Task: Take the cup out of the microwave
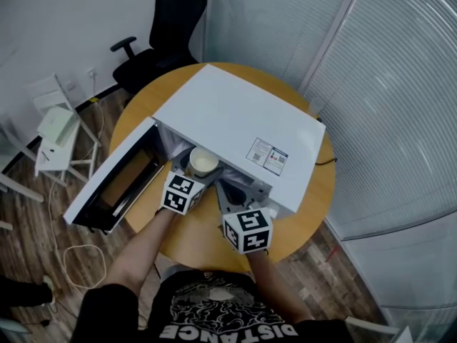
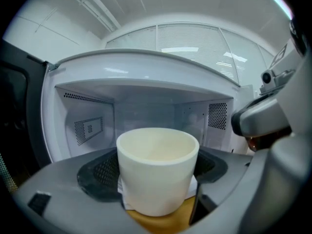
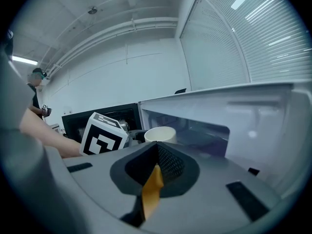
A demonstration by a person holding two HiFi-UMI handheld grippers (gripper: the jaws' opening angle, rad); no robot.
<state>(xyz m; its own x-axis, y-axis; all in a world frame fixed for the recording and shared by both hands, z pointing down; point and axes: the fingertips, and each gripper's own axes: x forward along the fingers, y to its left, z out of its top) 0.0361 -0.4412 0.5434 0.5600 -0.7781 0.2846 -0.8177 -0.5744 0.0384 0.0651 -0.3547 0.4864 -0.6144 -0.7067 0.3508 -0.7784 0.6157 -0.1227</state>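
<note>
Cream round cup (image 1: 203,162) sits at the mouth of the white box microwave (image 1: 243,120) on the round wooden tabletop (image 1: 318,191) in the head view. The microwave's door (image 1: 114,181) hangs open toward 8 o'clock. The left hand-held gripper (image 1: 190,174) reaches to the cup, with the right hand-held gripper (image 1: 227,191) at its 4 o'clock.

In the left gripper view, the jaws clamp the cup's sides. Wood shows beneath the cup, and the cavity lies behind it.

In the right gripper view, the jaws are pressed to a narrow slit with nothing between them. The cup stands beyond them at 12 o'clock.
</note>
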